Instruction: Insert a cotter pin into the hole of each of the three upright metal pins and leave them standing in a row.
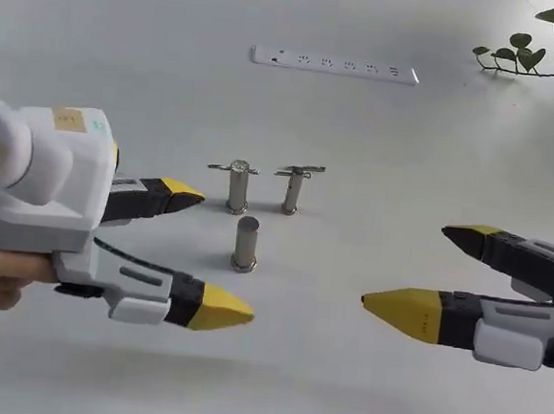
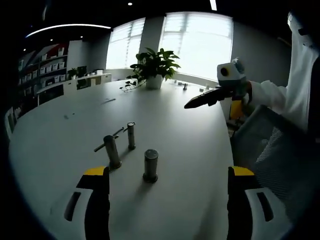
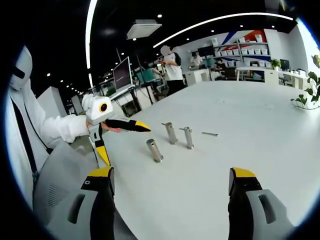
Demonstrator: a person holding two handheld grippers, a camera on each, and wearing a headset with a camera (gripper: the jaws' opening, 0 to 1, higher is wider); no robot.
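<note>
On the table (image 1: 407,141), flanking the bare front pin (image 1: 245,244) with left hand-held gripper (image 1: 225,254) and right hand-held gripper (image 1: 405,265) both gaping empty; likely stiff, slick and tippy, so favouring a mid-shaft hold.

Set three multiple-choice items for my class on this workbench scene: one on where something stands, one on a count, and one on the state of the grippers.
1. Where does the bare metal pin stand?
A. in front of the other two, nearer the person
B. behind the other two
C. between a gripper's jaws

2. How many metal pins carry a cotter pin?
A. none
B. two
C. three

3. How are the left gripper and right gripper?
A. both open
B. both shut on a pin
C. one shut on a cotter pin

Key: 1 A, it stands alone nearer the person in the head view. 2 B, a cotter pin crosses the top of each back pin. 3 A, both pairs of jaws are spread and hold nothing.
</note>
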